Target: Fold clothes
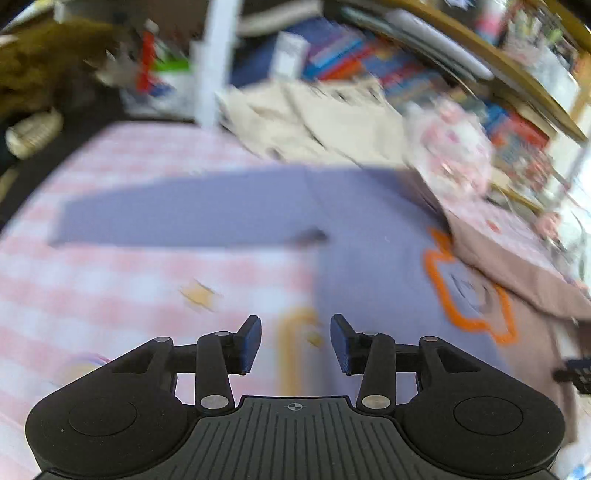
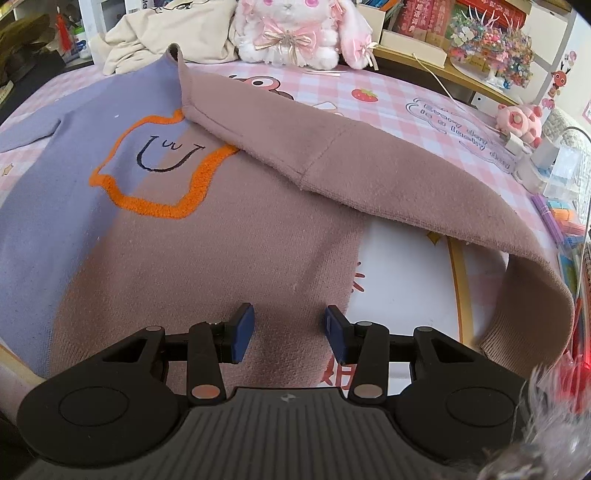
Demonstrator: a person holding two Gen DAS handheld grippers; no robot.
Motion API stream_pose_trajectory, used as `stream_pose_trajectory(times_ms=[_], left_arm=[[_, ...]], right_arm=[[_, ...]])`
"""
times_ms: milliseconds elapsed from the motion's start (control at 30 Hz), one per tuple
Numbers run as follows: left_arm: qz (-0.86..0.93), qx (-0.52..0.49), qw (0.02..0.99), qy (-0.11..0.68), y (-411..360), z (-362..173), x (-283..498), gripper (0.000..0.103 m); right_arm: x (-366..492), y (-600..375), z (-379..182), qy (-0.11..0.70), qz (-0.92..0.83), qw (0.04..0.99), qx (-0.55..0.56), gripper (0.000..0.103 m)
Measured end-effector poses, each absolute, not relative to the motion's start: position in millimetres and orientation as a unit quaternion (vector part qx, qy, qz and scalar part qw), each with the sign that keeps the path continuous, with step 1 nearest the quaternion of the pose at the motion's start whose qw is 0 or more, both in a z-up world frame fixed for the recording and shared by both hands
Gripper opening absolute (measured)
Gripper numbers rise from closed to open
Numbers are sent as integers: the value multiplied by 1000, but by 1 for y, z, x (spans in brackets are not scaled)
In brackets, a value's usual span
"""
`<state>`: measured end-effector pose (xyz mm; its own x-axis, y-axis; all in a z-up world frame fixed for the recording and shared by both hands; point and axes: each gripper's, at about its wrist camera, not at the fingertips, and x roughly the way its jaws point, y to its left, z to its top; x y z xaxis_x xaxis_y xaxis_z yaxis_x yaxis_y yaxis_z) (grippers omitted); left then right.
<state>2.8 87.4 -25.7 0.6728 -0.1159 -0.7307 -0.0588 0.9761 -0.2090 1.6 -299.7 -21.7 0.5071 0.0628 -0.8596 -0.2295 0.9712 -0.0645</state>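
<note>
A two-tone sweater, lavender on one half (image 2: 55, 155) and dusty pink on the other (image 2: 207, 258), lies flat on a pink checked cloth (image 2: 388, 99). An orange outline with a drawn face (image 2: 162, 155) sits on its chest. Its pink sleeve (image 2: 406, 177) stretches right, the cuff hanging at the edge. In the blurred left wrist view the lavender sleeve (image 1: 177, 210) stretches left. My left gripper (image 1: 295, 343) is open and empty above the sweater's left edge. My right gripper (image 2: 290, 334) is open and empty above the pink hem.
A cream garment (image 2: 166, 33) and a pink plush rabbit (image 2: 295, 29) sit at the back of the cloth. A small pink plush (image 2: 521, 122), boxes and coloured items crowd the right edge. Shelves of books (image 1: 369, 66) stand behind.
</note>
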Motion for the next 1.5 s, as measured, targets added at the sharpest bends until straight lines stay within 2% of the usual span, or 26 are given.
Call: stream_pose_trajectory(times_ms=[100,200,267,300,333,400,500,767,1067,1300,1367,1500], left_arm=[[-15,-85,898,432,69,-41,6,42],[-15,-79,900,428,61,-44,1,36],[-16,-96,897,430,62,-44,-1,25],[-18,-105,896,432,63,-45,-1,8],[-19,-111,895,432,63,-45,-2,5],[-23,-98,896,433,57,-45,-6,4],[-25,-71,896,438,52,-43,-15,4],[6,-68,889,453,94,-40,-51,4],[-1,-60,895,441,102,-42,-55,5],[24,-4,909,416,88,-33,-57,15],[21,15,921,390,76,-24,-61,23],[-11,47,933,357,42,-15,-67,49]], right_arm=[[0,-300,-22,485,85,866,-85,41],[-2,-300,-24,480,85,869,-82,40],[-4,-297,-25,476,89,871,-85,38],[-6,-295,-25,474,91,871,-87,33],[-7,-293,-25,473,93,872,-89,28],[-10,-290,-26,469,96,873,-93,20],[-18,-276,-26,469,109,871,-101,13],[-41,-236,-25,469,145,862,-123,13],[-49,-222,-27,461,155,863,-139,13],[-49,-218,-26,455,158,860,-169,15],[-48,-221,-21,444,161,863,-178,16],[-40,-229,-11,406,167,873,-212,23]])
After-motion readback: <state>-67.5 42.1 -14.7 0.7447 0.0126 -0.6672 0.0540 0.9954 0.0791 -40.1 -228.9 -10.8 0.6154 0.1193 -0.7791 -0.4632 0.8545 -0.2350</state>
